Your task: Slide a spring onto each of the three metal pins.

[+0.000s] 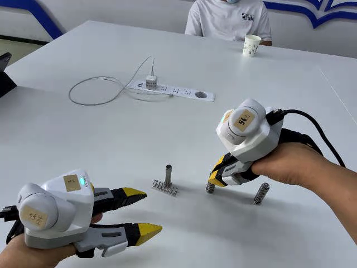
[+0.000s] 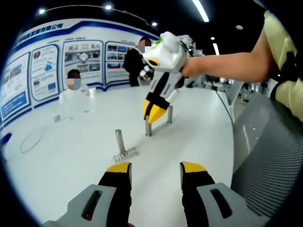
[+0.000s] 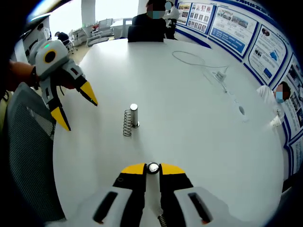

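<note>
Three metal pins stand on the white table point(image 1: 111, 145). The left pin point(image 1: 168, 173) point(image 2: 120, 140) point(image 3: 134, 115) is bare, and a loose spring point(image 1: 165, 187) point(image 2: 125, 153) point(image 3: 127, 123) lies at its base. The middle pin carries a spring point(image 1: 210, 187) point(image 2: 148, 127). My right gripper point(image 1: 215, 180) point(image 2: 154, 112) point(image 3: 152, 168) points down and is shut on that spring's top, with the pin's round end showing between the tips. The right pin wears a spring point(image 1: 261, 192) point(image 2: 169, 114). My left gripper point(image 1: 142, 212) point(image 2: 155, 168) point(image 3: 75, 108) is open, holds nothing, and sits short of the bare pin.
A white power strip point(image 1: 173, 90) with a looped cable point(image 1: 95, 92) lies mid-table. A paper cup point(image 1: 251, 45) stands at the far edge in front of a seated person point(image 1: 228, 17). A dark object point(image 1: 4, 72) sits at the left edge.
</note>
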Motion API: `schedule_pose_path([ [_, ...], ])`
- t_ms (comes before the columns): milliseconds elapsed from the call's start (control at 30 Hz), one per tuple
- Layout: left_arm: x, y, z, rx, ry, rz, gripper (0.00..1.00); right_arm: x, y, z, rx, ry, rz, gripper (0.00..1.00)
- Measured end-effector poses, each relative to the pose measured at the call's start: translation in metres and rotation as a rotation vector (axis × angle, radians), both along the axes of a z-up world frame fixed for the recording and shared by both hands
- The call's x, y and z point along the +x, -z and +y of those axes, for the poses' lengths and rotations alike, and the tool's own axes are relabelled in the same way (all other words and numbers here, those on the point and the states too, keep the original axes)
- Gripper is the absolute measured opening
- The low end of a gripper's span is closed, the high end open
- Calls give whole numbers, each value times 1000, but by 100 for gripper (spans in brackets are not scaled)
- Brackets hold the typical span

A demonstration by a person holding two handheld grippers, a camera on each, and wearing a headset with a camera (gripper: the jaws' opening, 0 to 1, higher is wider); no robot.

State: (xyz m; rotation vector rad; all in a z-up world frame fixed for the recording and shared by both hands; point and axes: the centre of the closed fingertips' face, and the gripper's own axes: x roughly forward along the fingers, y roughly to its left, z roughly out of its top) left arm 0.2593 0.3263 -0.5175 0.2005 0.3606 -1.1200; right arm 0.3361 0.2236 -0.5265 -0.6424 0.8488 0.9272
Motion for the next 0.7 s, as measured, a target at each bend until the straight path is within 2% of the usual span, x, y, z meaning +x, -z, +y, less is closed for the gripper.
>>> schedule_pose_path([
  [167, -1, 0, 0, 1, 1, -1, 42, -1, -1, 0, -1, -4, -8, 13],
  [367, 0, -1, 0, 2, 1, -4, 42, -2, -15, 5, -1, -21, -55, 15],
  [500, 0, -1, 0, 3, 2, -6, 42, -4, -25, 15, 11, -43, -81, 15],
  [600, 0, -2, -1, 3, 3, -8, 42, -5, -31, 32, 64, -53, -77, 15],
  [700, 0, -3, -1, 2, 2, -10, 42, -9, -25, 43, 69, -68, -66, 15],
])
